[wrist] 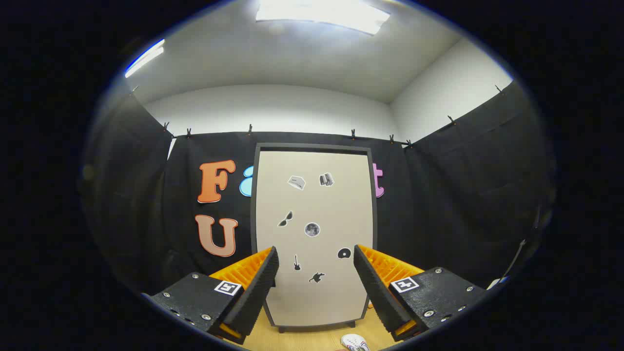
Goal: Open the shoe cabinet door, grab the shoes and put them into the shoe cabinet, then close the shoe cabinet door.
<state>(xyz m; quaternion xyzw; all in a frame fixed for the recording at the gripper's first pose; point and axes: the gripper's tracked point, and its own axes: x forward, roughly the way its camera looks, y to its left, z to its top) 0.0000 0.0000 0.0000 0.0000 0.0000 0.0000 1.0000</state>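
Ahead, closed cabinet door [314, 234]; tongs [316, 273] apart.

This is a small test booth set up to look like a bit of a home. Black cloth walls [463, 195] hang from little clips under plain white walls and a white ceiling with a bright flat lamp [321, 13]. A tall pale cabinet with a dark frame and small stickers on its shut door [314, 234] stands on a light wooden floor [302, 339].
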